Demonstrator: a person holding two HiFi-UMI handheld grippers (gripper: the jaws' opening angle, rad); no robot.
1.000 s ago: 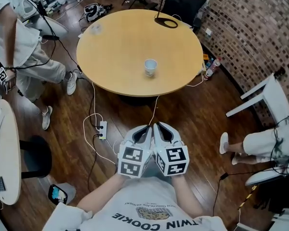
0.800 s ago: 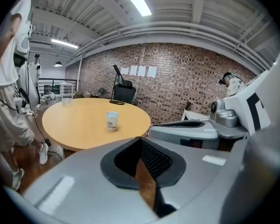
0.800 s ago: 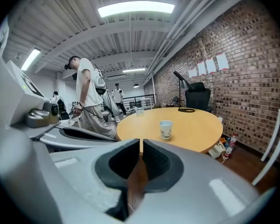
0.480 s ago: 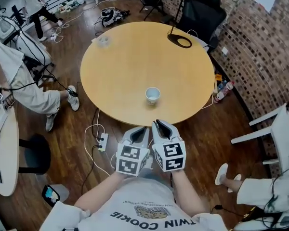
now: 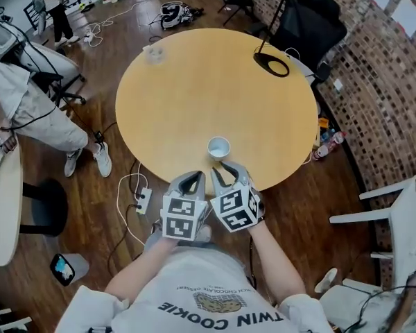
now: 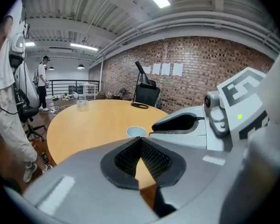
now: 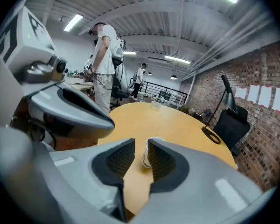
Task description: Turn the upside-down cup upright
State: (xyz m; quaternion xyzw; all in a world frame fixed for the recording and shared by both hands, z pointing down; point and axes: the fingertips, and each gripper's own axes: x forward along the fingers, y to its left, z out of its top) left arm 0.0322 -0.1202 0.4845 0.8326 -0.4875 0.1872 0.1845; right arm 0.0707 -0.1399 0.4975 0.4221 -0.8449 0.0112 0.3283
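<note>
Wood-topped round counter (image 5: 194, 82) fills the middle of the head view. One small white cup (image 5: 218, 147) stands on it near the edge closest to the person. It is well apart from a clear container (image 5: 152, 51) at the far-left rim and a black ring-shaped lamp base (image 5: 272, 63) at the far right. The cup shows a pale circular rim facing up; whether that is its mouth or a recessed base cannot be told from above. The left gripper (image 5: 192, 179) and the right gripper (image 5: 229, 171) are held side by side at the near edge, marker cubes toward the person, both pointing at the cup. The right one is the nearer to it, with no contact.

Left gripper view: fingers (image 6: 151, 160) pressed together at the tips, nothing between them. The cup's rim appears just above the tips, further along the counter. The right gripper's body crosses the right side of the picture.

Right gripper view: fingers (image 7: 163, 160) stand a narrow gap apart and have just been opening. Nothing lies between the pads. The cup is seen through the gap, further along the counter, untouched. Its wall is white with dark print on it. A person in white clothing (image 7: 104, 55) stands beyond the counter on the left, and a brick wall (image 7: 266, 101) runs along the right.
</note>
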